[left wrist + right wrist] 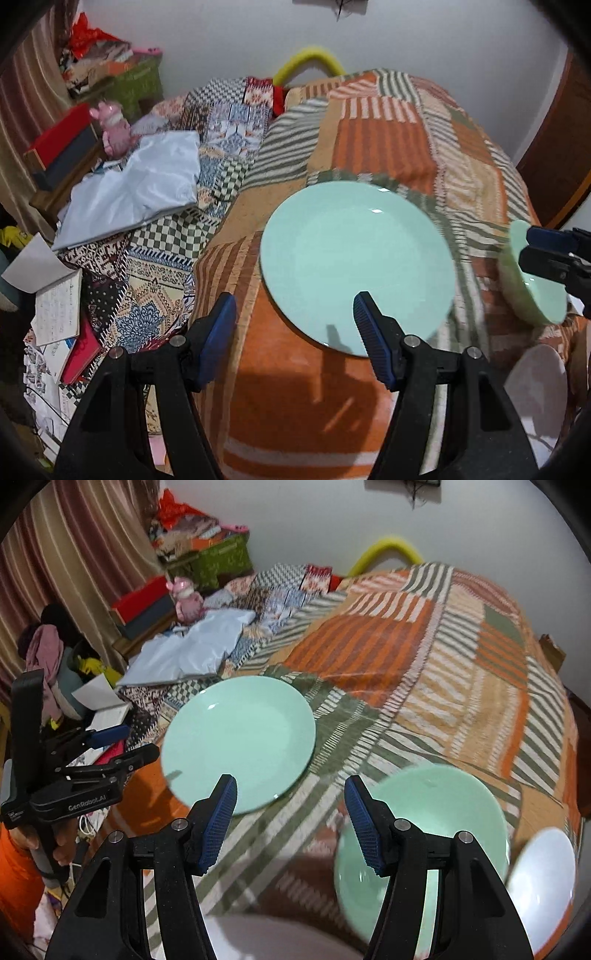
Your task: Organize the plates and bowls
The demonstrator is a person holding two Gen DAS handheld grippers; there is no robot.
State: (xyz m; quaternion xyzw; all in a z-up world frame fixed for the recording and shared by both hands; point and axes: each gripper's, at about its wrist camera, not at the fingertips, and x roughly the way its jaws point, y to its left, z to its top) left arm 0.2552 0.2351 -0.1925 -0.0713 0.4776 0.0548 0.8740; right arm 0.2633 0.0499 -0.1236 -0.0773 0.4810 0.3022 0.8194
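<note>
Left wrist view: left gripper (pixel 293 325) with fingers released, nothing between them, hovering over the near rim of a mint-green plate (pixel 356 269) lying flat on the striped orange blanket (pixel 388 147) of the bed. Right wrist view: right gripper (pixel 290 803) parted and empty, blue fingers (pixel 360 818) just above a mint-green bowl (pixel 443 812) beside a white bowl (pixel 543 878).
</note>
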